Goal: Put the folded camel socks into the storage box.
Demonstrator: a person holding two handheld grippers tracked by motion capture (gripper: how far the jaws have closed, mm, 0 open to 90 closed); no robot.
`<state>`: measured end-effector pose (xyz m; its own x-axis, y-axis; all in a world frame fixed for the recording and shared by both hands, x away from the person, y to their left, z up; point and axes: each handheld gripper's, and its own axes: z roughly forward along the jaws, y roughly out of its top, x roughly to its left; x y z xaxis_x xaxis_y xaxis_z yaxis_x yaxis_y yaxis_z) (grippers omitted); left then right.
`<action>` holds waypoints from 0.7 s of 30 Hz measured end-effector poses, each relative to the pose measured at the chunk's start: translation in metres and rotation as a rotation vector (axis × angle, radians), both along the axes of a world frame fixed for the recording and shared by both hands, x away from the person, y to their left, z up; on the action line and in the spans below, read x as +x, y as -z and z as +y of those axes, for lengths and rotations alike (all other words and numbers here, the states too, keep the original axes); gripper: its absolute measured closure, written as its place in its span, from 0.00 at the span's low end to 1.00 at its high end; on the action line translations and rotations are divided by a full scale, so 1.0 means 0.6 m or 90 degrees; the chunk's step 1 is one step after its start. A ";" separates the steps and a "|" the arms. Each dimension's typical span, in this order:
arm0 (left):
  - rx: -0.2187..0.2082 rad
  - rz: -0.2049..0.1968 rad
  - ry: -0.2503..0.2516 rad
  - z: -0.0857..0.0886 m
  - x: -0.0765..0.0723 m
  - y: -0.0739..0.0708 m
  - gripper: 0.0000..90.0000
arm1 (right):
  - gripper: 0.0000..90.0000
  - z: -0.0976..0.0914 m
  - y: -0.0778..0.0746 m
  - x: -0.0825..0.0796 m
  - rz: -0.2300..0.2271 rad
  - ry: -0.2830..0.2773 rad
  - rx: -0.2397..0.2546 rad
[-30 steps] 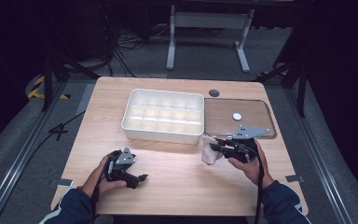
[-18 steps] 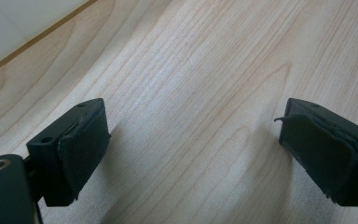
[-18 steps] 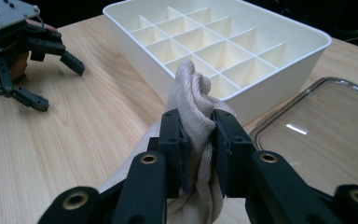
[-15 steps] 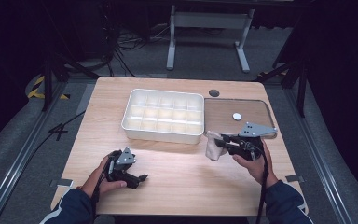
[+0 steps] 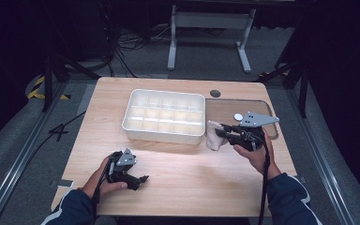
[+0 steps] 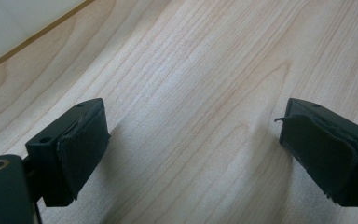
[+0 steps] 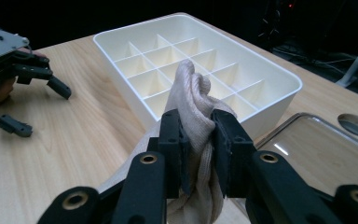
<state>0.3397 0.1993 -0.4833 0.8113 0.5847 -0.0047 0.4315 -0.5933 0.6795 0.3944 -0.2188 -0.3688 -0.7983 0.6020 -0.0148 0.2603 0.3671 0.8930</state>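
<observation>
Where pinched, bunched beige cloth (image 7: 193,100).

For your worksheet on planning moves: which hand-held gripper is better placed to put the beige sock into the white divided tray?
Right: the right hand-held gripper already clamps the sock beside the tray.

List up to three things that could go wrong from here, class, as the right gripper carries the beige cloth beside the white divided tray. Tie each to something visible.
1. The right gripper pinches the beige cloth only at a bunched fold; it might slip free.
2. The cloth's loose lower end hangs below the jaws and could snag on the white divided tray rim.
3. The cloth looks bulkier than one compartment, so it may spill across dividers.
</observation>
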 end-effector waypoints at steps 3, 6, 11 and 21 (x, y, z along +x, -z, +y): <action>0.000 0.001 0.000 0.000 0.000 0.000 0.09 | 0.83 0.005 -0.009 0.010 -0.007 -0.004 -0.001; 0.000 0.000 0.000 0.000 0.000 0.000 0.09 | 0.83 0.016 -0.016 0.020 -0.009 -0.004 -0.006; 0.000 0.000 0.000 0.000 0.000 0.000 0.09 | 0.83 0.043 -0.022 0.039 -0.015 -0.009 -0.029; 0.000 0.000 0.000 0.000 0.000 0.000 0.09 | 0.83 0.084 -0.022 0.071 -0.017 -0.011 -0.050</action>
